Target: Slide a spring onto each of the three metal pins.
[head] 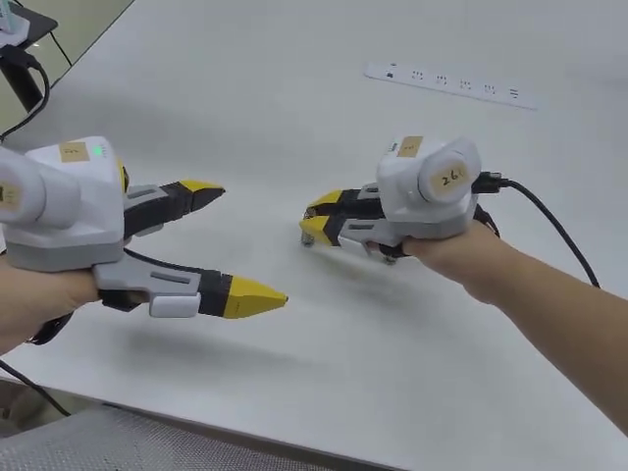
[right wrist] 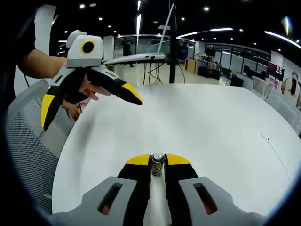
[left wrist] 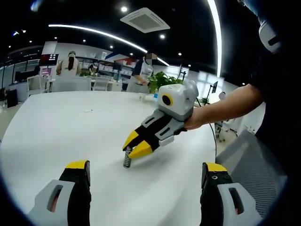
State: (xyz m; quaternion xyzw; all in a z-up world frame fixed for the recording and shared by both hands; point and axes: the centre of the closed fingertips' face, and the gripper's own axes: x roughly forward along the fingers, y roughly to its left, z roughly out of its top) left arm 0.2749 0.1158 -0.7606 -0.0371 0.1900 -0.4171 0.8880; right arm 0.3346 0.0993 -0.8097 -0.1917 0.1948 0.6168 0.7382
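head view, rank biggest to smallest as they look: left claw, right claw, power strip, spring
1. yellow-tipped left claw, but it is nearest the camera, so unsure
2. yellow-tipped right claw
3. flat white power strip
4. small coiled metal spring

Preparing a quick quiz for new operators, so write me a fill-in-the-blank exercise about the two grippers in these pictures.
1. The right gripper is shut on a ____.
2. The left gripper has its jaws ____ and holds nothing.
3. The power strip lies on the table beyond the ____ gripper.
Missing words: spring; open; right.
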